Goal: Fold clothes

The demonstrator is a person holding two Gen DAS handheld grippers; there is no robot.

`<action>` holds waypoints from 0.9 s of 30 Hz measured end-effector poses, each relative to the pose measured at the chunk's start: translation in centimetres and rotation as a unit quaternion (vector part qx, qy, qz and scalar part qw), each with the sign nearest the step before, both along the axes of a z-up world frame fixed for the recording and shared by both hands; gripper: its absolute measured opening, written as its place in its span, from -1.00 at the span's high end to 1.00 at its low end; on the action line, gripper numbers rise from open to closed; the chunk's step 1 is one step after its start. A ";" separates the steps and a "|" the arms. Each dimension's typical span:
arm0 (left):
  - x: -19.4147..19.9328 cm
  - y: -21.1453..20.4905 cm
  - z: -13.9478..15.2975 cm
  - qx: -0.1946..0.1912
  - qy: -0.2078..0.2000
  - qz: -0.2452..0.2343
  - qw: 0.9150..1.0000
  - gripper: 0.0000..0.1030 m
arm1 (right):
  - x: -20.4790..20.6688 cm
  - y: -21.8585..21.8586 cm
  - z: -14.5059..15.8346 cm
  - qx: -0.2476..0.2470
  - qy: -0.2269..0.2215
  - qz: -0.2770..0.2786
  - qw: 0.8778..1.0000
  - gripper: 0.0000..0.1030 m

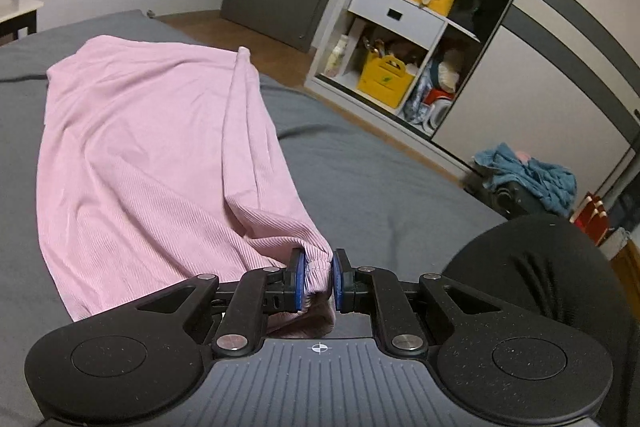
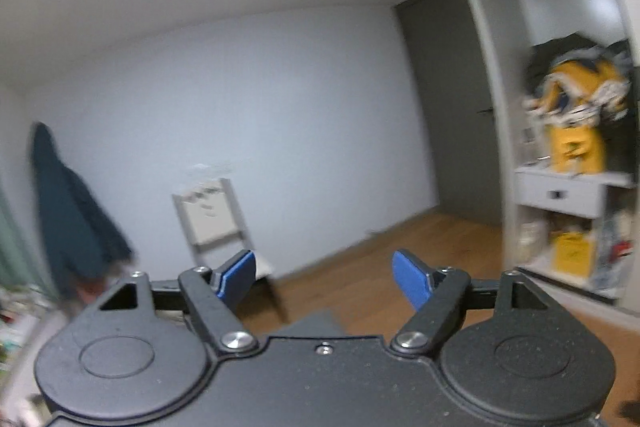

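While the pink ribbed-knit garment (image 1: 160,163) is spread wrinkled on the grey bed (image 1: 380,187) ahead, its bunched corner is clamped by the left tool (image 1: 318,281); the right tool (image 2: 324,277) is held wide open, empty.

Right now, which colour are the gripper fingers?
Blue fingers, clearest in the right wrist view.

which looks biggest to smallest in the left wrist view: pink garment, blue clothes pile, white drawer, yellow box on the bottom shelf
1. pink garment
2. blue clothes pile
3. white drawer
4. yellow box
The drawer and the pile look close; nearness inflates the garment.
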State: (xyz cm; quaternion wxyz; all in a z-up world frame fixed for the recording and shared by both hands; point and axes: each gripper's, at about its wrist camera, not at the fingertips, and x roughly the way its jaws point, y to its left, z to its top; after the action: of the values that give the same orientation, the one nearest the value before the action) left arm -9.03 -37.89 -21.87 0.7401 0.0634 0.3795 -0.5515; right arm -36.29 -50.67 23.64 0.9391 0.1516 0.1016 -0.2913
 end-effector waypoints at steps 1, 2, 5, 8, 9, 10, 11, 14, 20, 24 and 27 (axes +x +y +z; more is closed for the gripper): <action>-0.1 0.2 0.0 -0.002 0.000 0.004 1.000 0.76 | 0.3 -0.2 -0.5 -0.005 0.019 -0.009 1.000 -0.47; -0.2 0.4 -0.1 -0.004 -0.001 0.007 1.000 0.76 | 1.1 -0.6 -1.6 -0.011 0.048 -0.012 0.999 -0.48; -0.6 1.1 -0.4 0.003 -0.017 0.003 1.000 0.76 | 4.6 -2.7 -6.3 -0.025 0.134 -0.008 0.991 -0.54; -0.4 1.6 -0.8 0.001 -0.006 0.003 1.000 0.76 | 9.7 -5.8 -13.8 -0.007 0.216 0.014 0.976 -0.54; -0.4 1.5 -0.8 0.003 -0.007 0.001 1.000 0.76 | 11.8 -7.2 -16.8 0.003 0.241 0.025 0.970 -0.54; -0.4 1.4 -0.9 0.005 -0.008 0.000 1.000 0.76 | 14.0 -8.5 -19.9 0.014 0.262 0.036 0.964 -0.53; -0.4 1.3 -0.9 0.006 -0.010 -0.002 1.000 0.76 | 16.1 -9.9 -23.2 0.030 0.278 0.049 0.959 -0.45; -0.4 0.9 -1.1 0.012 -0.013 -0.007 1.000 0.76 | 21.8 -11.9 -31.3 0.053 0.305 0.086 0.947 -0.12; -0.4 0.2 -1.5 0.023 -0.019 -0.016 0.999 0.76 | 31.4 -15.3 -43.0 0.126 0.285 0.090 0.946 0.15; -0.1 0.3 -1.7 0.018 -0.006 -0.024 1.000 0.76 | 35.8 -17.8 -47.7 0.138 0.272 0.051 0.951 0.26; 0.3 0.4 -2.0 0.011 0.011 -0.029 0.999 0.76 | 37.4 -19.6 -49.9 0.153 0.263 0.017 0.952 0.26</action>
State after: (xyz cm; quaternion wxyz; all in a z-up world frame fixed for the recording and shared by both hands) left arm -8.76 -37.46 -23.89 0.7189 0.0765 0.3917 -0.5691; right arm 1.09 -70.29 -26.26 0.8494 0.2094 0.3911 -0.2859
